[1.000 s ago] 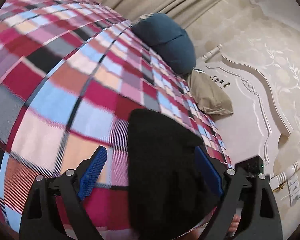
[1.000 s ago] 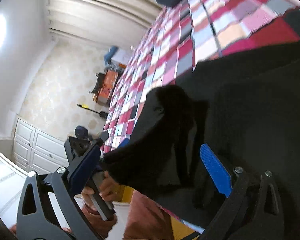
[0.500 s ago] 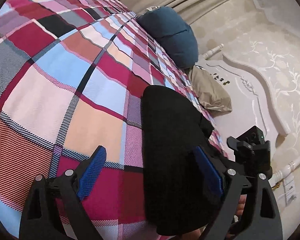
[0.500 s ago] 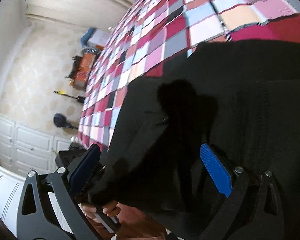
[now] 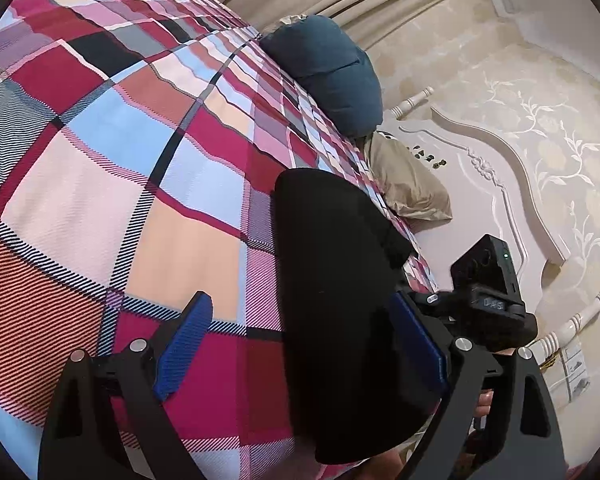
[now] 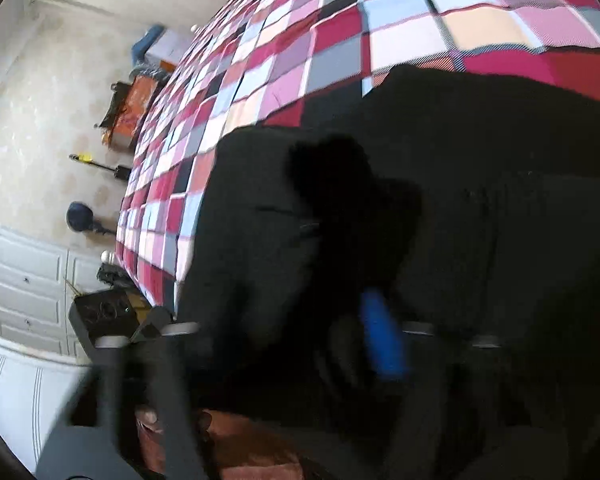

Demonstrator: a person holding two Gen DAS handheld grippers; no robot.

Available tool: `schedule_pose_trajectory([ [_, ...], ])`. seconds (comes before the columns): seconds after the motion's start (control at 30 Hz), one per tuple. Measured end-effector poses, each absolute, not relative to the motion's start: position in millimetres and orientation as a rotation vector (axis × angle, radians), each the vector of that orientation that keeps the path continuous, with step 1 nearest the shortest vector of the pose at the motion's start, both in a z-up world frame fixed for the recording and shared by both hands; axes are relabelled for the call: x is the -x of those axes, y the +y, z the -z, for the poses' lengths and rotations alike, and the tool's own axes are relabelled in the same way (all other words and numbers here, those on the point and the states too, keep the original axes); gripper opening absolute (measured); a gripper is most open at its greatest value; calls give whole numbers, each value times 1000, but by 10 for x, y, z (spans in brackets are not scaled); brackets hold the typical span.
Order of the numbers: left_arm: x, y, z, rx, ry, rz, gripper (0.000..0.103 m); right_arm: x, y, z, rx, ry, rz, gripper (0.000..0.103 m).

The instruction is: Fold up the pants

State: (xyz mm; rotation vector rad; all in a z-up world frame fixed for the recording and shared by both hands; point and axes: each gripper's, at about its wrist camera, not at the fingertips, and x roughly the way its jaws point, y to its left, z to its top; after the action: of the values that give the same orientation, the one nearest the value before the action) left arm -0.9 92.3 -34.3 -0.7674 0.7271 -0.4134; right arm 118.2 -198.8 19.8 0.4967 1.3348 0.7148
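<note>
Black pants lie on a plaid bedspread, near the bed's edge. My left gripper is open, with its blue pads on either side of the near end of the cloth; the right pad is beside the fabric. In the right wrist view the pants fill most of the frame. My right gripper is blurred; one blue pad shows against the cloth and the jaws stand apart. The other gripper's body shows in the left wrist view.
A dark blue pillow and a beige pillow lie at the head of the bed by a white headboard. White cabinets and clutter on the floor stand beyond the bed's foot.
The raised fold of black cloth has come down flat onto the pants. Both grippers have lowered and shifted along the bed edge. The right view is now motion-blurred.
</note>
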Motion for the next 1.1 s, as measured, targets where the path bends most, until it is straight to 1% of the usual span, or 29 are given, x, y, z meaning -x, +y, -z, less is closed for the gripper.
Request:
schedule_pose_trajectory([
  [0.03, 15, 914, 341, 758, 725, 416, 89, -1164, -1987, -165, -527, 1349, -733, 32],
  [0.1, 35, 890, 336, 737, 724, 421, 89, -1217, -1977, -186, -550, 1338, -765, 16],
  [0.17, 38, 878, 333, 725, 724, 429, 90, -1178, -1995, -307, -568, 1303, -784, 13],
  [0.33, 11, 880, 309, 738, 746, 437, 92, -1108, -2077, -928, -511, 1146, -808, 11],
  [0.47, -8, 837, 280, 751, 766, 414, 92, -1029, -2488, -1464, -481, 1015, -774, 11],
  [0.53, -26, 755, 253, 758, 773, 434, 92, -999, -2759, -1643, -474, 970, -736, 11],
  [0.67, -104, 484, 185, 766, 804, 504, 92, -893, -3444, -1826, -484, 910, -628, 10],
  [0.77, -144, 262, 122, 757, 815, 559, 92, -858, -4004, -1769, -521, 890, -532, 10],
  [0.83, -194, 74, 70, 741, 824, 602, 92, -826, -4320, -1625, -551, 892, -471, 10],
  [0.93, -271, -214, 2, 698, 845, 649, 92, -798, -4818, -1248, -613, 919, -389, 10],
  [1.0, -311, -417, -24, 677, 860, 682, 92, -796, -5099, -901, -673, 952, -348, 10],
  [1.1, -369, -684, -52, 647, 879, 718, 92, -796, -5343, -535, -732, 984, -325, 10],
])
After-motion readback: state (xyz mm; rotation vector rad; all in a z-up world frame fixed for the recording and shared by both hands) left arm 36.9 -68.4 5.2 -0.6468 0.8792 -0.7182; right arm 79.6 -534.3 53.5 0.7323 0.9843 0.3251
